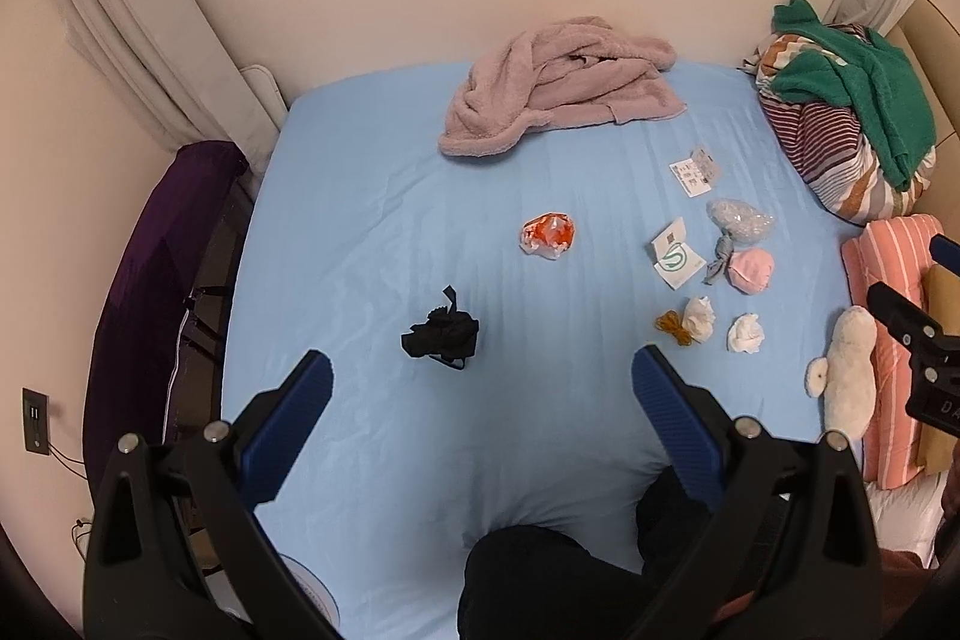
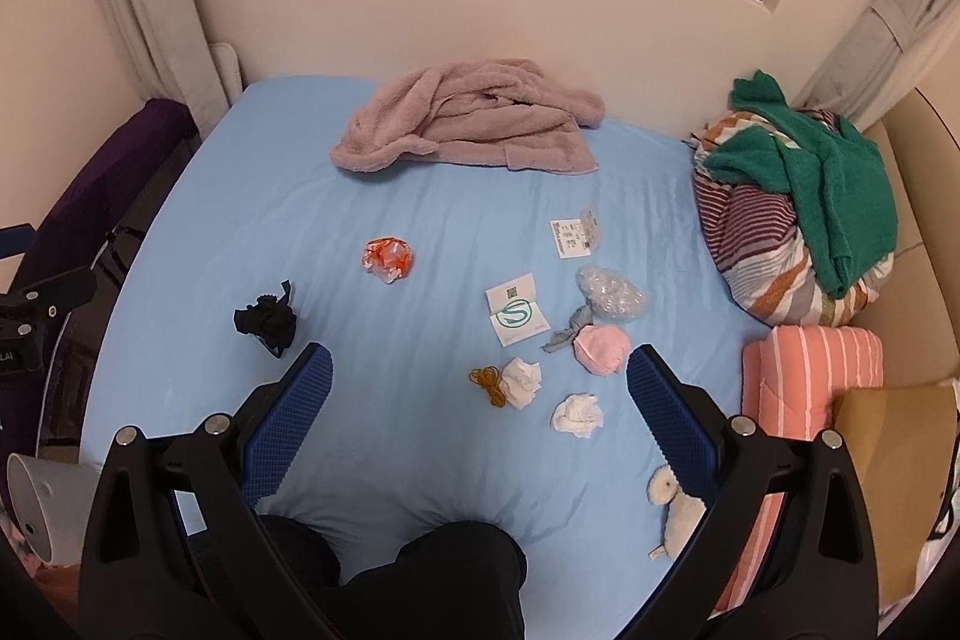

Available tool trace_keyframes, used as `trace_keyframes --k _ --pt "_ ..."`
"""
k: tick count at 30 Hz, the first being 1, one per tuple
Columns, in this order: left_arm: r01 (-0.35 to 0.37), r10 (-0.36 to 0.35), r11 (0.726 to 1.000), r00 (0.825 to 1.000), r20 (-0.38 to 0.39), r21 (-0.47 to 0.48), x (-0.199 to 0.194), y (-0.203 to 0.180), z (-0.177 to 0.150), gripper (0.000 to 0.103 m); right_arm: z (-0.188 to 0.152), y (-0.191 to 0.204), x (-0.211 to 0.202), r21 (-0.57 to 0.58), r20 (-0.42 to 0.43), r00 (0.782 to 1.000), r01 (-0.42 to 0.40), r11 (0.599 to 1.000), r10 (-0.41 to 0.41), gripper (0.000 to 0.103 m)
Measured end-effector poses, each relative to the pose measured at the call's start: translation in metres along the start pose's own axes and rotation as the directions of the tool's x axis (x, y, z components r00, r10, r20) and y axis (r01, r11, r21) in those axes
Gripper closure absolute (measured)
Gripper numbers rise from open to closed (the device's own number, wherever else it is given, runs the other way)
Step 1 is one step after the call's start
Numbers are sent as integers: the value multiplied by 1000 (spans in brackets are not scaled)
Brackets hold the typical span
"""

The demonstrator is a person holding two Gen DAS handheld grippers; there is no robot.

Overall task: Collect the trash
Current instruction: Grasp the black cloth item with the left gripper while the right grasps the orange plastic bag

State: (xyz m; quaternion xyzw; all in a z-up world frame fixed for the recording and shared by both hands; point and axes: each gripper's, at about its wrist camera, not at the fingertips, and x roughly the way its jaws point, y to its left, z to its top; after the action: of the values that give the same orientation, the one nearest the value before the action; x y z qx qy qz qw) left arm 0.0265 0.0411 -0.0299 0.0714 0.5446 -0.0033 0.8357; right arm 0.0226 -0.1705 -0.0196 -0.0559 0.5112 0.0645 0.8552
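Trash lies scattered on the blue bed sheet [image 1: 360,196]. An orange crumpled wrapper [image 1: 548,235] [image 2: 387,259] sits mid-bed. Two white tissue wads [image 1: 700,319] [image 2: 577,415] lie on the right, by a green-logo paper [image 1: 678,253] [image 2: 515,308], a receipt [image 1: 694,172] [image 2: 573,230] and a clear plastic wad [image 1: 739,219] [image 2: 609,293]. A black crumpled item [image 1: 443,334] [image 2: 267,319] is left of centre. My left gripper [image 1: 480,370] hovers open above the near sheet, empty. My right gripper [image 2: 479,367] hangs open above the tissues, empty.
A pink fleece blanket [image 1: 558,85] lies at the far edge under the window. A striped bundle with a green towel [image 1: 852,124] and a pink striped pillow [image 2: 810,364] crowd the right. A plush toy [image 1: 846,370] lies near it. A white bin [image 2: 42,508] stands at lower left.
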Motion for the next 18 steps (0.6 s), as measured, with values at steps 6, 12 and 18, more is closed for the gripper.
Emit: trace_keyframes --k 6,12,18 --pt "10 -11 998 1000 -19 -54 53 21 3 4 27 38 55 -155 6 997 -74 985 76 8" --pt "-28 22 994 998 -58 -102 121 38 -1 4 42 58 134 -196 -26 990 -140 971 137 8" --pt "-25 13 992 996 -93 -126 195 47 -18 4 48 78 237 -241 -54 990 -136 961 126 8"
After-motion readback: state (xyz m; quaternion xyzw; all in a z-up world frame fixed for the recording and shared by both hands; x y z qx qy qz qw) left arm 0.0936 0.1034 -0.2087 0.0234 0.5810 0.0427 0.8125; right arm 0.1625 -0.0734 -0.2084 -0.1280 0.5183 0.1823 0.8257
